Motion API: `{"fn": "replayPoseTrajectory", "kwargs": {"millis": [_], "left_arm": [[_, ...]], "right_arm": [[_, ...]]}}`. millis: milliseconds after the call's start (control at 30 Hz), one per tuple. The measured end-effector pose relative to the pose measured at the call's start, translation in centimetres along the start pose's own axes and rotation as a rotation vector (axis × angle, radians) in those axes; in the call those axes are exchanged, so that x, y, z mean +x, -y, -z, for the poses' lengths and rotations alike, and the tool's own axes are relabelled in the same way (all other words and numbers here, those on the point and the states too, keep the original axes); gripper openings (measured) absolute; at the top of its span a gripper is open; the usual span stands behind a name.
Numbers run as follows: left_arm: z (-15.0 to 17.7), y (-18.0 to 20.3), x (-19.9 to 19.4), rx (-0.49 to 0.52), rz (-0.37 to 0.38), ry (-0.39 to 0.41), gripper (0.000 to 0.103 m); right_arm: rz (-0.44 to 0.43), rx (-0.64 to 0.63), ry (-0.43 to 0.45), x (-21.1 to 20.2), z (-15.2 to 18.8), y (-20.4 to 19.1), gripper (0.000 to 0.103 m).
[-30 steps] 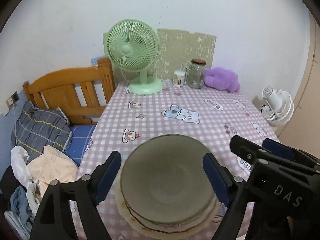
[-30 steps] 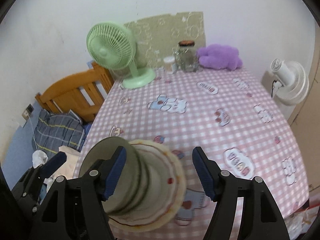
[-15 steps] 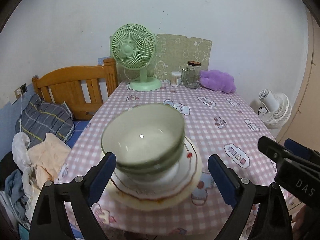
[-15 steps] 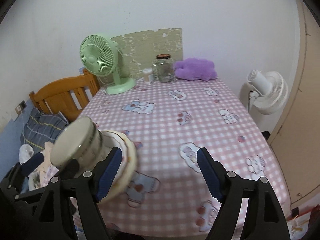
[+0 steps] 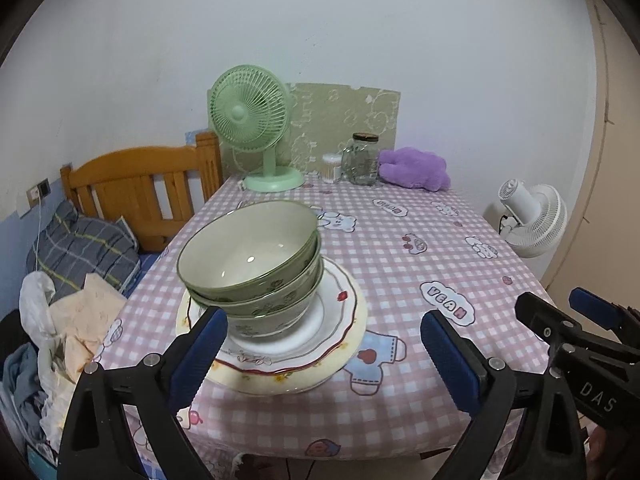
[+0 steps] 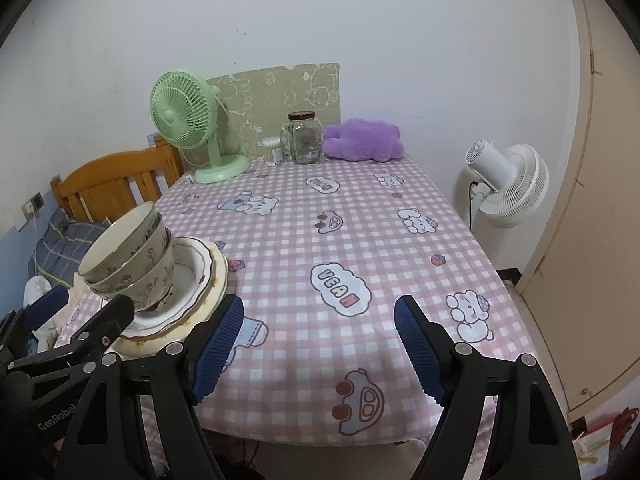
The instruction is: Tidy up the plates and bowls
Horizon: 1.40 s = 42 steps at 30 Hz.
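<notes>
A stack of three green bowls (image 5: 256, 268) sits on nested plates (image 5: 340, 320), white ones over a cream one, near the table's front left corner. It also shows in the right wrist view, bowls (image 6: 132, 264) on plates (image 6: 204, 280). My left gripper (image 5: 320, 348) is open and empty, just in front of the stack. My right gripper (image 6: 318, 340) is open and empty, to the right of the stack above the tablecloth. The right gripper also shows at the left wrist view's right edge (image 5: 560, 320).
The pink checked tablecloth (image 6: 360, 240) covers the table. At the back stand a green fan (image 5: 256, 136), a glass jar (image 5: 362, 160), a small white container (image 5: 331, 168) and a purple plush (image 5: 416, 168). A wooden bed frame (image 5: 140, 188) with clothes lies left; a white fan (image 6: 508, 184) stands right.
Both grippers have pulled back toward the table's front edge, away from the stack. The stack stays on the table, now seen from farther off.
</notes>
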<state>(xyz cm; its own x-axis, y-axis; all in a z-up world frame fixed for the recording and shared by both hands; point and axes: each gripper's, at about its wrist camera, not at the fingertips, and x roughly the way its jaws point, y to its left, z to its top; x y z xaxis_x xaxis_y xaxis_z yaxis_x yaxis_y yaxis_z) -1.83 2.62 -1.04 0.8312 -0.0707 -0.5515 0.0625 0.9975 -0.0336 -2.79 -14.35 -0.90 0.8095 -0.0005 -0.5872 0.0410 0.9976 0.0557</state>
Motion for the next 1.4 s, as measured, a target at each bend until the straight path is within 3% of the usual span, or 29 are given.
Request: {"fn": "replayPoseTrajectory", "kwargs": {"millis": [333, 1400], "left_arm": [[-0.35, 0.45, -0.29, 0.007, 0.005, 0.027, 0.099], [-0.07, 0.16, -0.39, -0.015, 0.001, 0.009, 0.102]], "right_arm": [[0.012, 0.014, 0.027, -0.62, -0.11, 0.45, 0.084], [0.005, 0.007, 0.006, -0.65, -0.05, 0.71, 0.084]]}}
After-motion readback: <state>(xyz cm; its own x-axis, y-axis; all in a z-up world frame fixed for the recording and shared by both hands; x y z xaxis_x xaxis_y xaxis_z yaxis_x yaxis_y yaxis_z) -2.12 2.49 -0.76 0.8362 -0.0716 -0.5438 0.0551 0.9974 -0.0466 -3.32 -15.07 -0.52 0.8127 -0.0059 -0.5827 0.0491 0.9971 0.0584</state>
